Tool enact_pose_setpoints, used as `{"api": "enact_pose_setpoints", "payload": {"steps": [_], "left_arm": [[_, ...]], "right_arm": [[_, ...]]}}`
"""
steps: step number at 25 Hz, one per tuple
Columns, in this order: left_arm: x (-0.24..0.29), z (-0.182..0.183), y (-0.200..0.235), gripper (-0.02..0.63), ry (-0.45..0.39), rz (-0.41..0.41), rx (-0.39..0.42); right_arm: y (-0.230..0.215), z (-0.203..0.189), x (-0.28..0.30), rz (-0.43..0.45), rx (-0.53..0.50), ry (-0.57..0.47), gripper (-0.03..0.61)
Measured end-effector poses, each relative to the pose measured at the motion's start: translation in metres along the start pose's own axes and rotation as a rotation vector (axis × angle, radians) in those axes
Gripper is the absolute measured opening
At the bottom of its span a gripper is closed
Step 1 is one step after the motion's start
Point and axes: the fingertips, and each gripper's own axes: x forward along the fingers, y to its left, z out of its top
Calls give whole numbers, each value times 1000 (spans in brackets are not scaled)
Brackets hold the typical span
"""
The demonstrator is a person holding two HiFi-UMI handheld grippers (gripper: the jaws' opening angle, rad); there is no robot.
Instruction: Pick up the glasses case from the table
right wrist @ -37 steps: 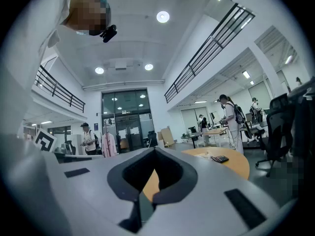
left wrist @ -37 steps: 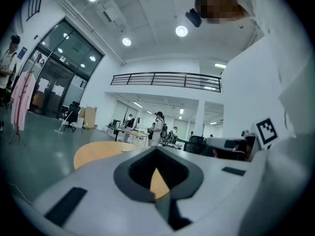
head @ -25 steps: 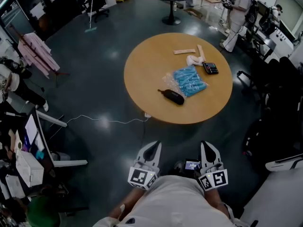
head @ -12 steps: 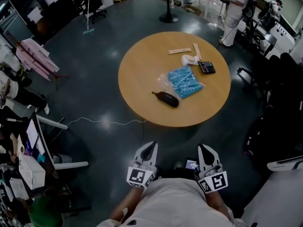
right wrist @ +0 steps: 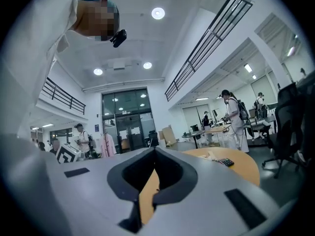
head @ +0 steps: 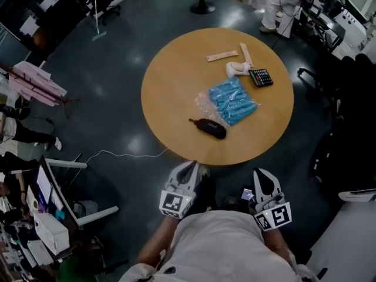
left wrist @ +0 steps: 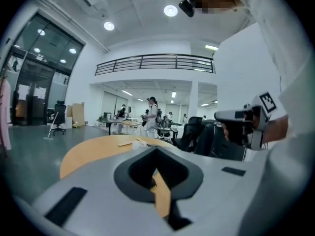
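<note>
The black glasses case (head: 208, 128) lies on the round wooden table (head: 170, 81), toward its near edge, just left of a clear bag of blue items (head: 233, 101). My left gripper (head: 187, 170) is held low in front of me, its tip just short of the table's near rim, jaws shut and empty. My right gripper (head: 261, 178) hangs beside it to the right, also shut with nothing in it. In the left gripper view the shut jaws (left wrist: 156, 149) point over the table top (left wrist: 93, 149). The right gripper view's jaws (right wrist: 155, 149) meet likewise; the case is hidden there.
A calculator (head: 261, 77), a white object (head: 236, 69) and two wooden sticks (head: 222, 56) lie on the table's far side. A white cable (head: 123, 154) runs across the floor at left. Dark chairs (head: 343, 157) stand right, a cluttered desk (head: 50, 216) left, a person (head: 279, 4) beyond.
I have walked toward the table: it has come nearer in the head view. Both grippers went forward with me, to just short of its near rim. Both stayed shut.
</note>
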Motion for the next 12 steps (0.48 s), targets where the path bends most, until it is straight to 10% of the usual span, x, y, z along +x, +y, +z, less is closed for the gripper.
{"api": "enact_pose_setpoints", "payload": {"steps": [12], "left_arm": [[156,-87,52,6,453,-495,632]], "right_arm": [[-35,22,109,-122,-2,0,15]]}}
